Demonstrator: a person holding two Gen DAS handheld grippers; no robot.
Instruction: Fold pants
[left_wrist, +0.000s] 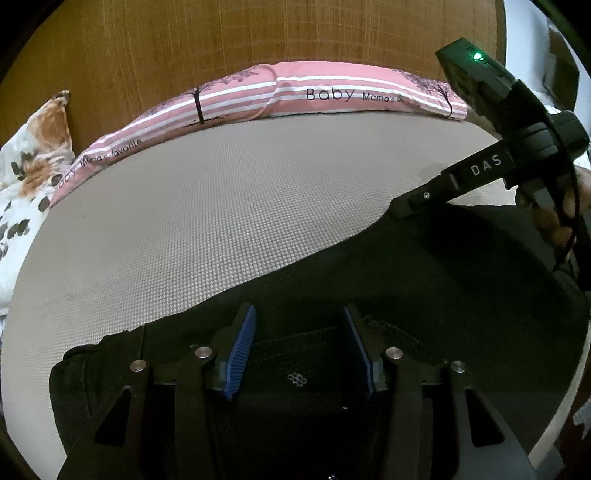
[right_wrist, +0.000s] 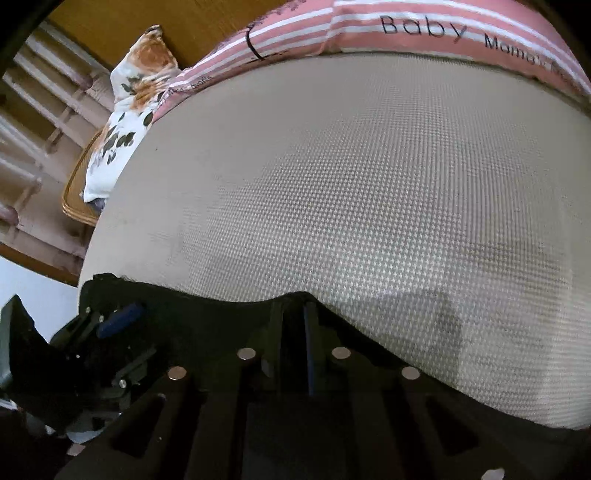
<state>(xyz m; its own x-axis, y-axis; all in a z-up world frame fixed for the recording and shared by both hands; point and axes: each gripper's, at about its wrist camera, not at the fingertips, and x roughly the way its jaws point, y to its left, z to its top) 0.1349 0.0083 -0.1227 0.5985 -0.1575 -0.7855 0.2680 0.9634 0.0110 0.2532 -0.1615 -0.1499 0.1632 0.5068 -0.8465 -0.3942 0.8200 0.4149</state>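
Black pants (left_wrist: 424, 273) lie across the near part of a beige textured mat (left_wrist: 221, 206). My left gripper (left_wrist: 299, 325) is open, its blue-padded fingers (left_wrist: 242, 347) resting on the dark cloth. My right gripper (left_wrist: 400, 210) comes in from the upper right of the left wrist view, its tip at the pants' far edge. In the right wrist view my right gripper (right_wrist: 293, 310) is shut on the edge of the pants (right_wrist: 207, 317), lifting it into a small peak above the mat (right_wrist: 369, 184). The left gripper (right_wrist: 118, 317) shows at lower left, on the cloth.
A pink striped pillow (left_wrist: 314, 92) printed "Baby" lies along the mat's far edge against a wooden headboard (left_wrist: 221, 37). A floral pillow (left_wrist: 26, 177) sits at the far left. The right wrist view shows a wooden bed corner (right_wrist: 77, 206) and railing at left.
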